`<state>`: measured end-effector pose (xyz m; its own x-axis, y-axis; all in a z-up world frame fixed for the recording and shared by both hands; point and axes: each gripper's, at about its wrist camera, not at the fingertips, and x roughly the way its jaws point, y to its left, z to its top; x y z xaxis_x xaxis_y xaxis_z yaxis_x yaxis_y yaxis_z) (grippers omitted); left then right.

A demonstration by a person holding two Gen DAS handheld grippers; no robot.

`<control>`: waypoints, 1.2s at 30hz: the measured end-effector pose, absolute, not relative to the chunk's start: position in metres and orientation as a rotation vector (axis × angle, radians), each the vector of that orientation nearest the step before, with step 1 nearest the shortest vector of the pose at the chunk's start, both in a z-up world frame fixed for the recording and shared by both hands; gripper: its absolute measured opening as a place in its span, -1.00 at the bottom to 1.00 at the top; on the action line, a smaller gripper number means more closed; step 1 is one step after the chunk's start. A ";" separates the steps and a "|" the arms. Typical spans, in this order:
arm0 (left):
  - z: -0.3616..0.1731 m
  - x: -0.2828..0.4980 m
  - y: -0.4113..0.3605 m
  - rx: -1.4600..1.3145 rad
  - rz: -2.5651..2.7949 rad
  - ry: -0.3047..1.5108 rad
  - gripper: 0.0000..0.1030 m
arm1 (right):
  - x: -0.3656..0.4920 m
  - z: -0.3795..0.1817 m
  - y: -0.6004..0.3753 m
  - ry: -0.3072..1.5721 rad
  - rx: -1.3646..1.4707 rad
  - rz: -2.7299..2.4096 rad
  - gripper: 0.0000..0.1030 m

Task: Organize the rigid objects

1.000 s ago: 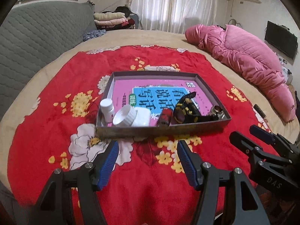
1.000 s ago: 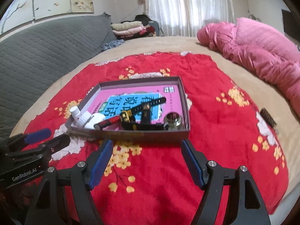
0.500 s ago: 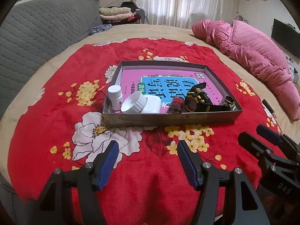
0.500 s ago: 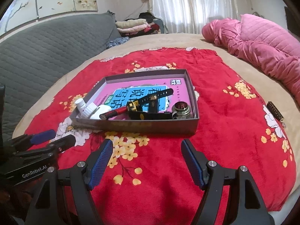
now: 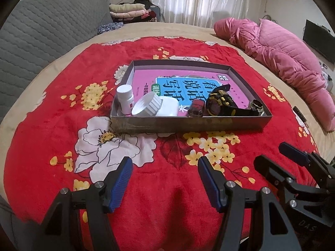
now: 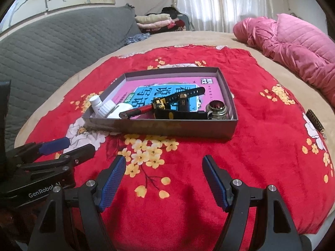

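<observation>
A grey cardboard tray [image 5: 188, 123] [image 6: 178, 128] sits on the red flowered blanket, with a pink book on its floor. Along its near wall lie a white pill bottle [image 5: 125, 98] [image 6: 95, 104], a white ribbed lid [image 5: 147, 105], a white case [image 5: 169, 107], a red lighter [image 5: 196, 108] [image 6: 138, 112], a black-and-yellow watch [image 5: 219, 104] [image 6: 178, 106] and a small metal jar [image 5: 256, 106] [image 6: 217, 109]. My left gripper [image 5: 164, 166] is open and empty, well short of the tray. My right gripper [image 6: 164, 165] is open and empty too, beside it.
The red blanket [image 5: 52, 125] covers a beige bed. A pink quilted duvet [image 5: 282, 56] lies at the right. A small dark comb [image 6: 316, 120] lies on the blanket's right edge. A grey sofa back [image 6: 52, 48] and folded clothes [image 5: 129, 10] stand behind.
Both grippers have pulled back and up from the tray, so it looks smaller and farther. Both stay open and empty. The objects in the tray have not moved.
</observation>
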<state>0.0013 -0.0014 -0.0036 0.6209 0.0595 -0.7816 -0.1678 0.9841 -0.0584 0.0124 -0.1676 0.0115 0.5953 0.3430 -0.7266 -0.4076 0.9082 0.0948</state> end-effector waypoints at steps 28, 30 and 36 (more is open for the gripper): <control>-0.013 0.002 0.001 -0.118 0.142 0.910 0.25 | 0.014 0.005 -0.169 0.822 -0.095 0.417 0.49; -0.014 0.002 0.002 -0.119 0.143 0.911 0.25 | 0.015 0.005 -0.169 0.823 -0.095 0.412 0.49; -0.020 0.004 0.009 -0.132 0.149 0.919 0.25 | 0.016 0.003 -0.171 0.825 -0.095 0.406 0.49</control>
